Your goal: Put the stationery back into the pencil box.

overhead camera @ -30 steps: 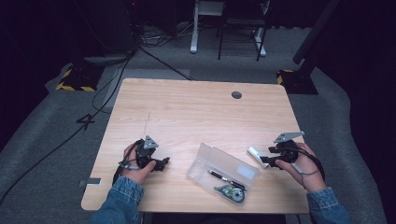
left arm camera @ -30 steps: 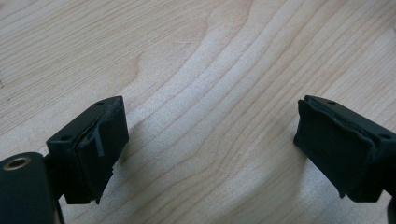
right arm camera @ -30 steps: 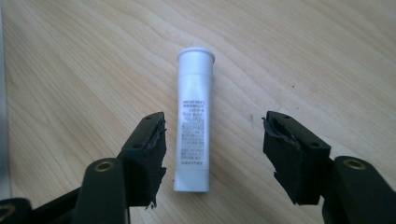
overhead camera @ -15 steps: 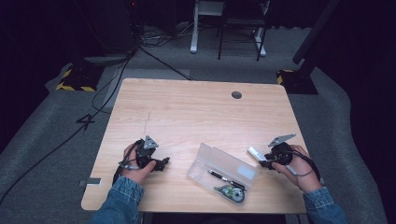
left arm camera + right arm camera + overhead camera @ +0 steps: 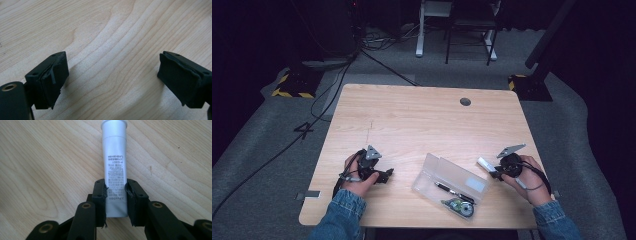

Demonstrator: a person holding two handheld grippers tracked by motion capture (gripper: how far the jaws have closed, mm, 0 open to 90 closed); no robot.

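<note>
Our left gripper (image 5: 388, 174) rests spread and empty at the worktop's (image 5: 422, 120) seven o'clock. The clear case (image 5: 452, 181) lies between. At four o'clock our right gripper (image 5: 115, 195), jaws just closing, pinches the white tube (image 5: 114, 165) near its flat tail; it looks light, smooth and slippery, so we'd grip mid-body.

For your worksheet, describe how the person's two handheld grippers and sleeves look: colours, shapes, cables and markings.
Both sleeves are blue denim: left sleeve, right sleeve. The left gripper and right gripper are black, each topped by a grey three-cornered plate, with a dark cable trailing off. Their black blocky pads look worn, and brass-coloured rivets mark the linkages.
</note>
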